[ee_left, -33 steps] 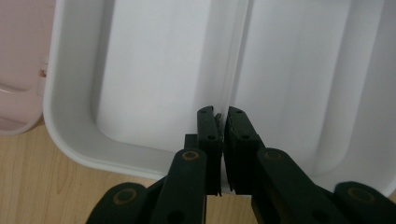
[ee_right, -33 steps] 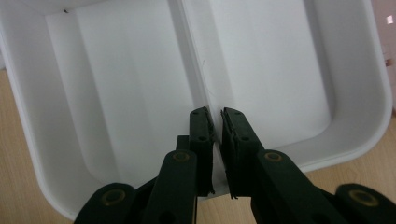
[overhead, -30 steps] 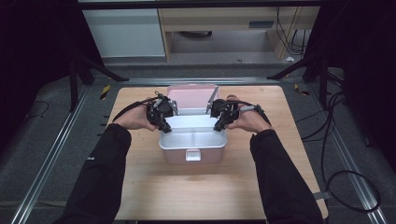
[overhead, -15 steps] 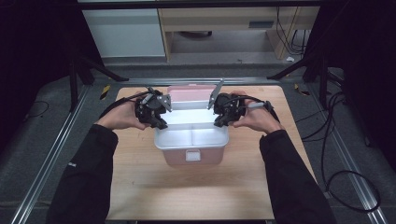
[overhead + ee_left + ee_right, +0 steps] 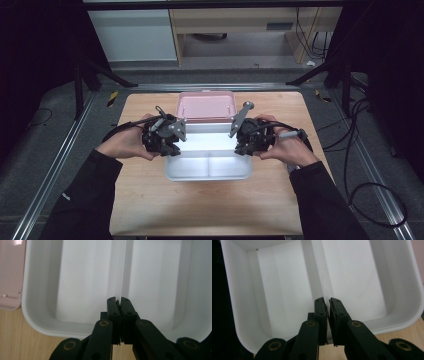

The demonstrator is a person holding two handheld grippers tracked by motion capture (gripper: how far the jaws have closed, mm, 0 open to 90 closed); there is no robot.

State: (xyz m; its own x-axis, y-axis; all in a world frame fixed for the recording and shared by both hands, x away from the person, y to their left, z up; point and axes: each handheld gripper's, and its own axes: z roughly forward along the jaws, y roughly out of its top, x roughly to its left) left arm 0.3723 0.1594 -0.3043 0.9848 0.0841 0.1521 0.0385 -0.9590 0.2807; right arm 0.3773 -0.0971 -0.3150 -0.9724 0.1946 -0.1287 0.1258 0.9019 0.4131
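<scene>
Box: a white plastic box (image 5: 208, 160) sits on the wooden table (image 5: 210, 210), about in the middle, open at the top. A thin wall runs across it and splits it into two compartments; both look bare inside.
Lid: a pink lid (image 5: 205, 105) lies flat on the table just behind the box, at its far edge. Whether the two are joined there I cannot tell.
Left gripper: the left gripper (image 5: 169, 145) hangs over the box's left edge, held in the person's left hand (image 5: 125, 145). In the left gripper view its jaws are pressed together with nothing between them, tips pointing down over the dividing wall.
Right gripper: the right gripper (image 5: 245, 145) hangs over the box's right edge in the right hand (image 5: 285, 147). Its jaws are also drawn together and hold nothing, tips above the divider.
Spacing: the two tools face each other across the box, well apart.
Sleeves: dark sleeves come in from the near side of the table.
</scene>
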